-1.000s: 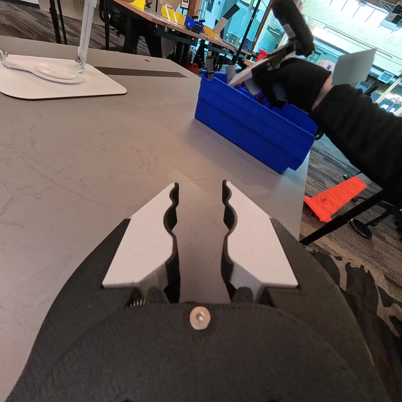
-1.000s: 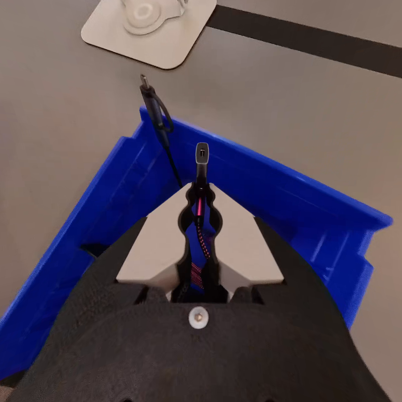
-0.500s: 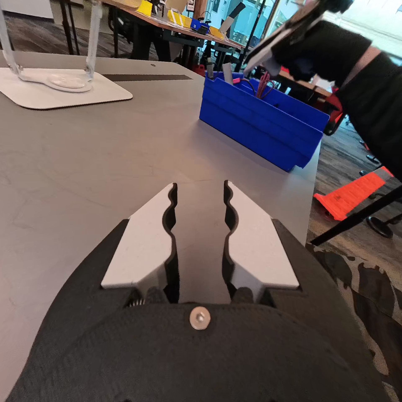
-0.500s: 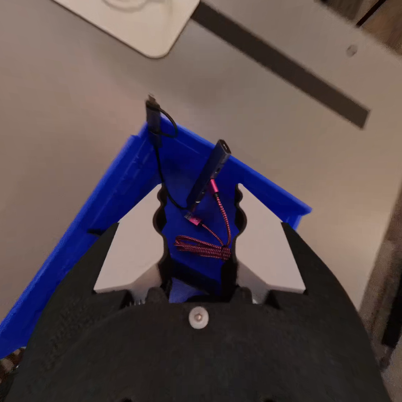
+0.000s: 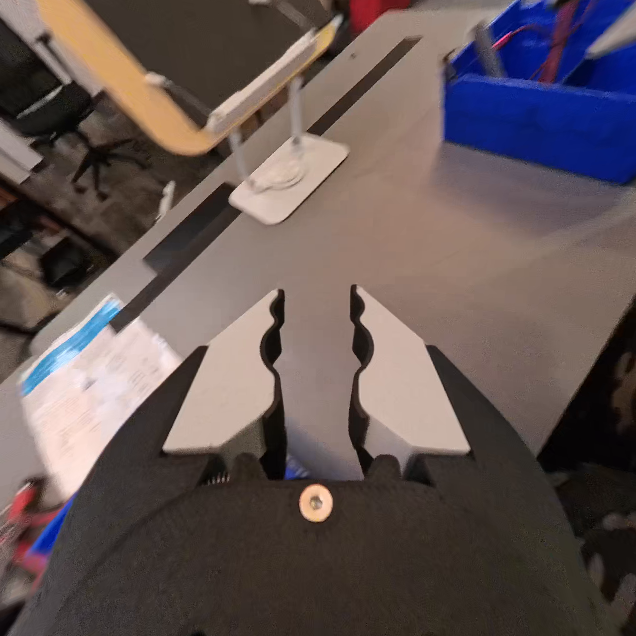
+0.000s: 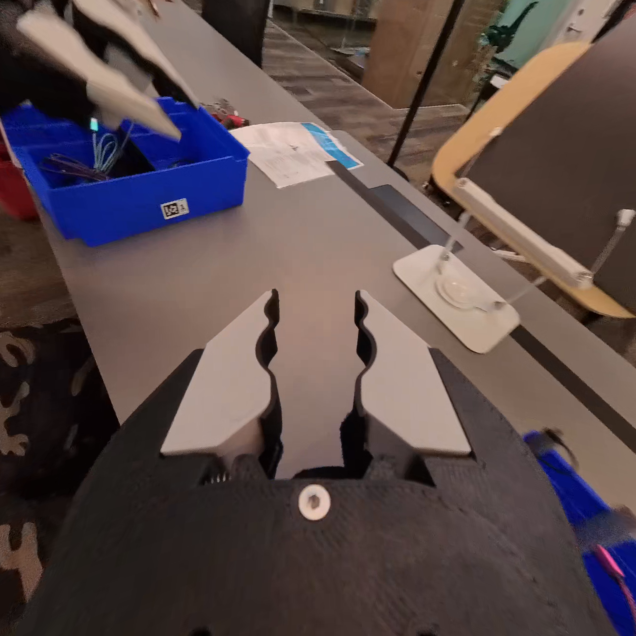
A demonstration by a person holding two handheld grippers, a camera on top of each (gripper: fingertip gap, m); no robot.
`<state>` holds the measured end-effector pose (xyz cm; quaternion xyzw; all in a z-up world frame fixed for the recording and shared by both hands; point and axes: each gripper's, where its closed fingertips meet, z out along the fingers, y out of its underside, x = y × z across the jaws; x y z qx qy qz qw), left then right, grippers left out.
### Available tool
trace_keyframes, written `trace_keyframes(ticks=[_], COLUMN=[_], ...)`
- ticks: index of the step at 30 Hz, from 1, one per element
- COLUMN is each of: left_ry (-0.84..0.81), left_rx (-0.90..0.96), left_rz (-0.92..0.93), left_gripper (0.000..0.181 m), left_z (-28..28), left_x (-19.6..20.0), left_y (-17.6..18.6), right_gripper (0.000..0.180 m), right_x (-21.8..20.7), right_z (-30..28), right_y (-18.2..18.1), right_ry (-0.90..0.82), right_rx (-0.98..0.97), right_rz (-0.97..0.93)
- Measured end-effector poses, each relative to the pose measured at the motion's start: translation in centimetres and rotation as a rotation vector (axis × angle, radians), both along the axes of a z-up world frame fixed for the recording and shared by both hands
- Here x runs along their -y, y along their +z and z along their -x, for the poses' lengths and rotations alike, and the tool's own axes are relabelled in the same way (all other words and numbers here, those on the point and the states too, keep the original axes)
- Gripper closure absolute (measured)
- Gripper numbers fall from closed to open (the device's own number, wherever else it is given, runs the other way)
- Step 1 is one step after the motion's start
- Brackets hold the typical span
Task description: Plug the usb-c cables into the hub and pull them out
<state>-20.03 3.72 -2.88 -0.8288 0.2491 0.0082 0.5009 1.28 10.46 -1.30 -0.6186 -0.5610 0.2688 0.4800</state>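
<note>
My left gripper (image 5: pixel 316 292) is open and empty above the grey table (image 5: pixel 413 261). In the right wrist view the left gripper (image 6: pixel 182 117) hangs over a blue bin (image 6: pixel 137 203) that holds a light braided cable (image 6: pixel 103 151) and a dark cable (image 6: pixel 69 168). My right gripper (image 6: pixel 315 294) is open and empty over bare table. A second blue bin (image 5: pixel 537 130) holds a red braided cable (image 5: pixel 557 44); its corner (image 6: pixel 564 481) and a pink plug (image 6: pixel 609 564) show at the lower right. The hub is too blurred to pick out.
A white stand base (image 6: pixel 457 309) with thin posts stands mid-table; it also shows in the left wrist view (image 5: pixel 289 179). A printed paper sheet (image 6: pixel 289 155) lies beyond the left bin. A dark slot (image 6: pixel 406 210) runs along the table's far side. The near table edge (image 6: pixel 79 309) is at the left. Some 25 cm of space lies between my two pairs of fingers.
My right gripper opened, let go of the red cable in the bin and swung away over the table. My left gripper, still open, swung left and moved over the other bin.
</note>
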Motion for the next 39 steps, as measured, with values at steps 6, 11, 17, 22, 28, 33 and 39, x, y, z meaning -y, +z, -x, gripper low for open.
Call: trace_keyframes(ticks=[6, 11, 17, 22, 28, 33, 39], left_ry=[0.344, 0.527, 0.624, 0.691, 0.734, 0.738, 0.693], left_rx=[-0.089, -0.072, -0.032, -0.018, -0.023, -0.065, -0.185], left_rz=[0.349, 0.762, 1.084, 1.234, 1.284, 1.230, 1.118], left_gripper=[0.144, 0.142, 0.147, 0.152, 0.168, 0.169, 0.151], left_z=[14.6, 22.7, 26.4, 27.9, 29.1, 29.4, 30.4], left_x=[2.1, 4.4, 5.7, 6.7, 7.3, 6.8, 5.3], left_y=[-3.3, -12.4, -18.6, -20.8, -21.3, -20.7, -20.4], right_gripper=[0.140, 0.145, 0.153, 0.161, 0.161, 0.161, 0.161], right_x=[1.2, 0.3, 0.7, 1.3, 1.3, 1.5, 1.6], right_z=[5.7, 7.3, 7.7, 7.7, 7.8, 7.8, 7.9], right_y=[-7.3, -14.0, -17.6, -18.1, -18.4, -18.3, -18.7], right_ry=[0.077, 0.072, 0.103, 0.136, 0.140, 0.146, 0.147], right_rx=[-0.037, 0.019, 0.047, 0.058, 0.080, 0.079, 0.105], right_rz=[0.092, 0.036, -0.011, -0.079, -0.089, -0.099, -0.121])
